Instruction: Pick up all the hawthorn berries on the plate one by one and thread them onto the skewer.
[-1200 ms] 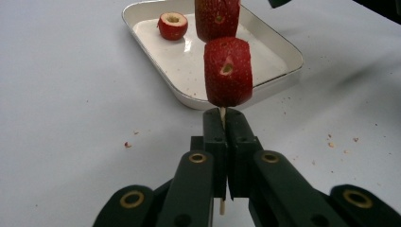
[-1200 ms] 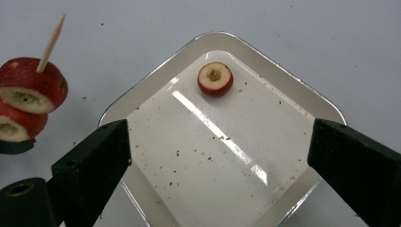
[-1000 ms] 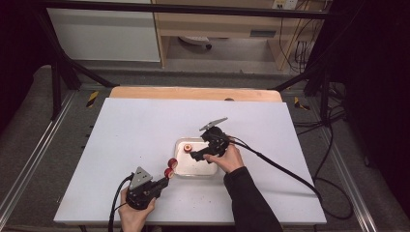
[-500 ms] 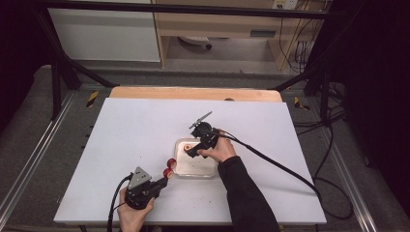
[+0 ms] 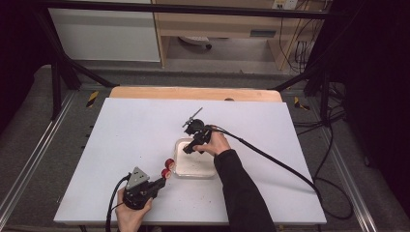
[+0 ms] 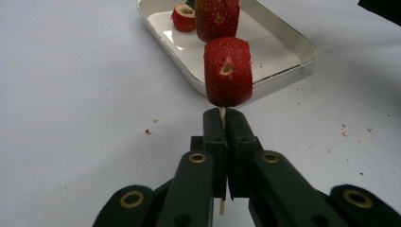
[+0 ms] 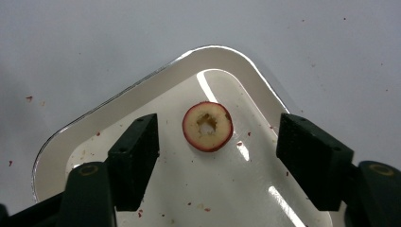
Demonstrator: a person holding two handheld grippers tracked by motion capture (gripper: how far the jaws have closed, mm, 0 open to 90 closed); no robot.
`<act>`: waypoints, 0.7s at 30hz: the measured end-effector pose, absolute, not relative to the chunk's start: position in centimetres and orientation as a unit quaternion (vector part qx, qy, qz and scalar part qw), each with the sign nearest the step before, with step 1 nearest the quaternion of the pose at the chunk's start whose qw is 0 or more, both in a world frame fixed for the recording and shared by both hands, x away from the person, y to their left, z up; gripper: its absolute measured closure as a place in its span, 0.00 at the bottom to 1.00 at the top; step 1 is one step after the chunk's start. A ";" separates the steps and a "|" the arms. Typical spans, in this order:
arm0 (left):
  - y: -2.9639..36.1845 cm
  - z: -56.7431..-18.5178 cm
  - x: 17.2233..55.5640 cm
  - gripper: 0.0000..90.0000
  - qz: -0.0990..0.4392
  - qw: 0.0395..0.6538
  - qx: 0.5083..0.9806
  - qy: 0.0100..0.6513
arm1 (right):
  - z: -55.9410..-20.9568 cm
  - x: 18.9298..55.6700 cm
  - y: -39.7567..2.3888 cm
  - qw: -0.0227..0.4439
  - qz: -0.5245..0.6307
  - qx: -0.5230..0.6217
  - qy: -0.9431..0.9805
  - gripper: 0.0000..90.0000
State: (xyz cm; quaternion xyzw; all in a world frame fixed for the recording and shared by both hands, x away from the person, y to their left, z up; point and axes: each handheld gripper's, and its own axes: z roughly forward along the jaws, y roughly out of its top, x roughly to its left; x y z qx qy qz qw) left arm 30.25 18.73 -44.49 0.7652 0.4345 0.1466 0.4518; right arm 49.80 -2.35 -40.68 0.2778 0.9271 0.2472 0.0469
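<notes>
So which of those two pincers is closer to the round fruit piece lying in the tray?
The right gripper: its open jaws, just closing, hang directly over the fruit piece. The left gripper sits outside the tray, gripping a skewer.

I am working in what looks like a lab or recording rig, not a kitchen. My white table [image 5: 145,145] stands inside a frame of black metal struts [image 5: 58,72], with aluminium rails [image 5: 29,164] running along both its side edges. Black cables [image 5: 333,159] trail over the grey carpeted floor [image 5: 29,121] past the table's right edge. Beyond the far edge stand a white cabinet [image 5: 104,34] and a pale wooden shelf unit [image 5: 227,26], probably office furniture, though it is dim there.
</notes>
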 end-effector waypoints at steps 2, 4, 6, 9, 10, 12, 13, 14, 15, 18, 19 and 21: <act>18.7 -44.5 30.3 0.98 0.145 0.452 0.766 0.434 | -40.7 50.0 -2.2 0.044 0.239 0.272 0.931 0.40; 18.8 -44.5 30.3 0.98 0.144 0.450 0.767 0.433 | -40.8 50.1 -1.9 0.041 0.235 0.263 0.935 0.42; 18.8 -44.5 30.3 0.98 0.144 0.450 0.768 0.433 | -40.9 50.2 -1.7 0.039 0.226 0.254 0.940 0.44; 18.8 -44.5 30.3 0.98 0.144 0.449 0.768 0.433 | -41.0 50.2 -1.3 0.033 0.222 0.245 0.943 0.47; 18.8 -44.5 30.3 0.98 0.144 0.450 0.768 0.433 | -41.1 50.2 -1.3 0.034 0.217 0.241 0.945 0.48; 18.7 -44.5 30.3 0.98 0.144 0.449 0.768 0.432 | -41.3 50.3 -1.1 0.037 0.209 0.232 0.949 0.50; 18.7 -44.6 30.3 0.98 0.144 0.449 0.769 0.432 | -41.3 50.3 -1.0 0.036 0.206 0.231 0.950 0.52; 18.7 -44.6 30.3 0.98 0.143 0.449 0.769 0.432 | -41.3 50.3 -0.9 0.036 0.206 0.229 0.951 0.52; 18.8 -44.5 30.3 0.98 0.144 0.449 0.769 0.432 | -41.4 50.3 -0.8 0.036 0.206 0.226 0.952 0.53; 18.8 -44.5 30.4 0.98 0.144 0.449 0.769 0.432 | -41.4 50.4 -0.6 0.040 0.201 0.217 0.954 0.55; 18.8 -44.5 30.4 0.98 0.144 0.448 0.769 0.432 | -41.4 50.4 -0.5 0.040 0.197 0.217 0.955 0.56; 18.8 -44.5 30.3 0.98 0.144 0.449 0.769 0.431 | -41.5 50.4 -0.4 0.041 0.196 0.214 0.956 0.58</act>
